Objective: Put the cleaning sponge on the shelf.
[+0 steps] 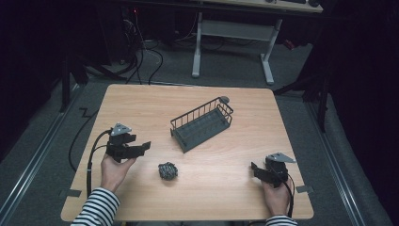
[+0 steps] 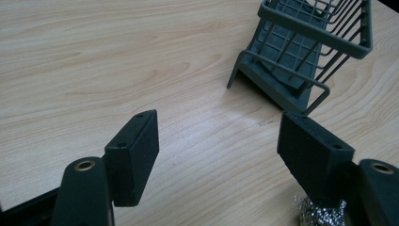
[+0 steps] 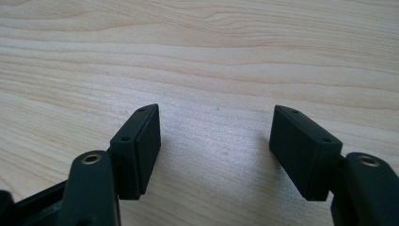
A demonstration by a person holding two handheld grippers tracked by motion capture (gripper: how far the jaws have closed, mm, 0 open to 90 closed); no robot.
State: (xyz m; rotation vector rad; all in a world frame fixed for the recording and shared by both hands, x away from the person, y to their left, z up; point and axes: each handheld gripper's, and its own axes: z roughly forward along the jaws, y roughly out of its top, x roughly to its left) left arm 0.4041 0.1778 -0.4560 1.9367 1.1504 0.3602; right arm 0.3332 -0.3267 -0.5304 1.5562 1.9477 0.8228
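Observation:
A dark grey wire basket (image 1: 202,123) stands at an angle on the middle of the wooden table (image 1: 141,101). In front of it lies a crumpled ball of steel wool (image 1: 167,170). My left gripper (image 1: 142,148) is held above the table's left side, open and empty, its jaws pointing right. In the left gripper view the open left gripper (image 2: 216,117) faces the basket (image 2: 301,47), and the steel wool (image 2: 320,214) peeks from under the right jaw. My right gripper (image 1: 254,169) rests near the front right, open, pointing left. The right gripper (image 3: 214,110) has bare wood between its jaws.
The table's front edge lies just below both hands. Beyond its far edge stand the white legs of a desk (image 1: 233,35), and black cables (image 1: 141,56) trail over the grey floor. A dark stand (image 1: 66,80) rises at the far left.

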